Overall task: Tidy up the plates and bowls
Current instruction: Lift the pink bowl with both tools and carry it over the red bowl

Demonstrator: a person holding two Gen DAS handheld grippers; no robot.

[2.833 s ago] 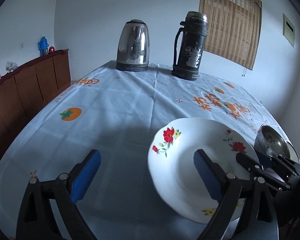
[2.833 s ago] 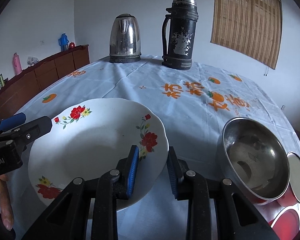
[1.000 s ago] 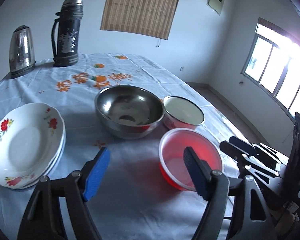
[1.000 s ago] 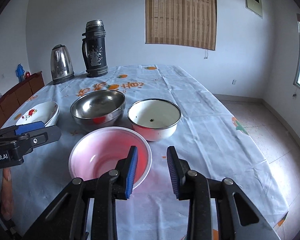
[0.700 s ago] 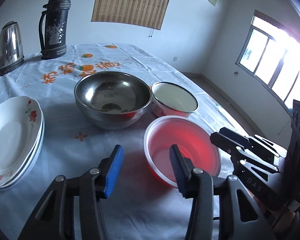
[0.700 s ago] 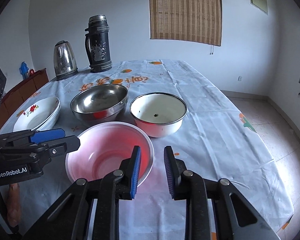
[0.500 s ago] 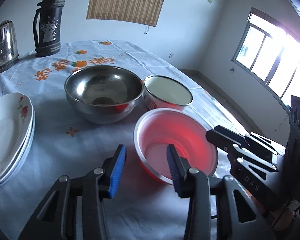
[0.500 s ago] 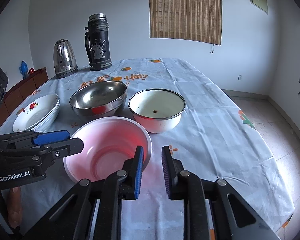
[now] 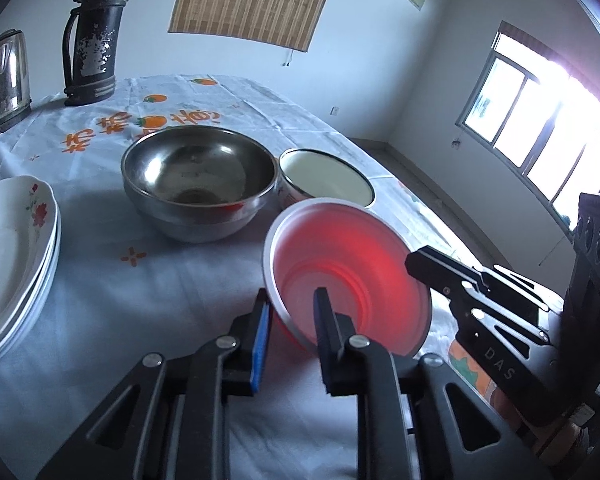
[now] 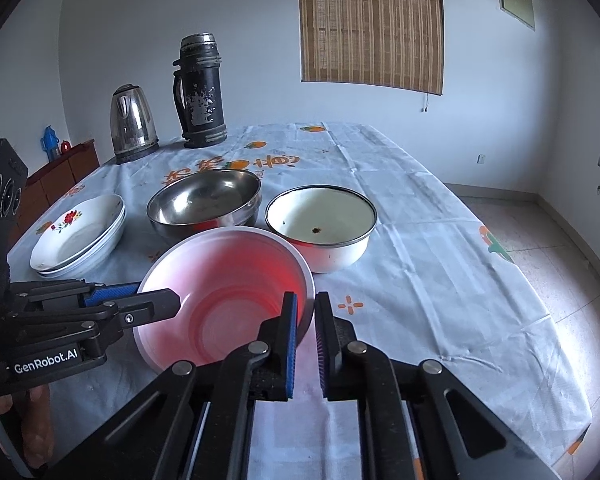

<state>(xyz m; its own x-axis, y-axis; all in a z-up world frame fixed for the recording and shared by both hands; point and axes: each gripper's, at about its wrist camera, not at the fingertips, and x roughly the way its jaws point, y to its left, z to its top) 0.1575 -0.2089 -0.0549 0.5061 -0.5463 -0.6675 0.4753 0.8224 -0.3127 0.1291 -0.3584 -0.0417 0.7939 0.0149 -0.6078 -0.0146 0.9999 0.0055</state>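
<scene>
A red plastic bowl (image 9: 352,264) (image 10: 224,280) is lifted and tilted above the table. My left gripper (image 9: 290,324) is shut on its left rim, and it shows at the left of the right wrist view (image 10: 140,300). My right gripper (image 10: 305,330) is shut on the bowl's right rim, and it shows at the right of the left wrist view (image 9: 428,264). A steel bowl (image 9: 198,180) (image 10: 204,200) and a white enamel bowl (image 9: 326,180) (image 10: 320,224) stand behind. A stack of flowered plates (image 9: 12,256) (image 10: 78,234) lies to the left.
A steel kettle (image 10: 134,122) and a black thermos (image 10: 200,92) stand at the far end of the table (image 10: 420,260), which has a fruit-print cloth. A wooden cabinet (image 10: 60,176) stands by the left wall. The table's right edge drops to a tiled floor (image 10: 560,240).
Both grippers have closed on the red bowl's rim, one on each side. The bowl has come up off the table and tilted.
</scene>
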